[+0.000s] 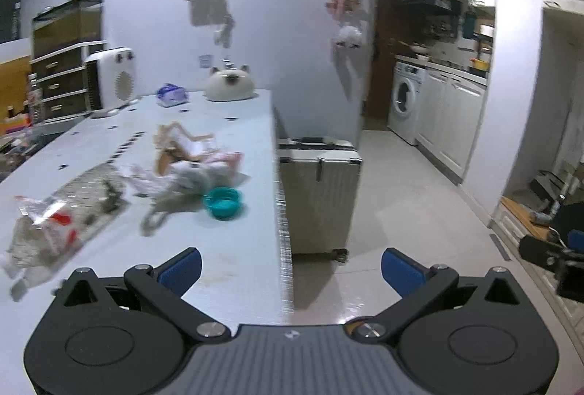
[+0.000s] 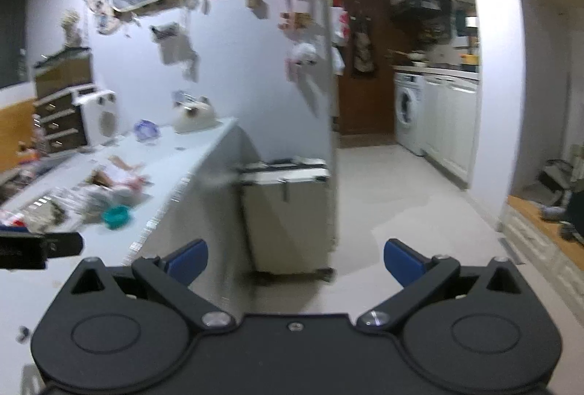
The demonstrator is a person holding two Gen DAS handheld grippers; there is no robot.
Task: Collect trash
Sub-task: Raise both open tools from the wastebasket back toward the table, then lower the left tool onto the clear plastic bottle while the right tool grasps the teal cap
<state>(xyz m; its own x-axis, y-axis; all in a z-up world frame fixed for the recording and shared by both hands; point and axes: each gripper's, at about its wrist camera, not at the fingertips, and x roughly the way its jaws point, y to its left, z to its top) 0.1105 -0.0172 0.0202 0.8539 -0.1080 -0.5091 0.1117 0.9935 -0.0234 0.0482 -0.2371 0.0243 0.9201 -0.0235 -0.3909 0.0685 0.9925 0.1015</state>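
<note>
Both claws are spread wide with nothing between the blue pads. The left gripper (image 1: 291, 267) hangs over the near corner of the white table (image 1: 233, 249), half of it out past the edge, and the right gripper (image 2: 295, 260) is off the table altogether, over the floor.

The trash is all on the table, up at about 10 to 11 o'clock from the left gripper. Nearest is a clear plastic wrapper (image 1: 40, 230) with a red patch, at roughly 9 to 10. Past that sits a teal bottle cap (image 1: 222, 202), and touching it from behind is a heap of crumpled plastic and paper (image 1: 189, 165). Everything's motion-blurred, so I can't sort out the single pieces in that pile.

Looks to me like the approach stage; nothing's been picked up yet. Next move probably calls for swinging left and dropping onto the cap or the wrapper.

Further back there's a cat-face cushion thing (image 1: 229, 85) against the wall, a white fan heater (image 1: 111, 79) at the far left, and a pale box-like bin (image 1: 319, 198) on the floor beside the table.
</note>
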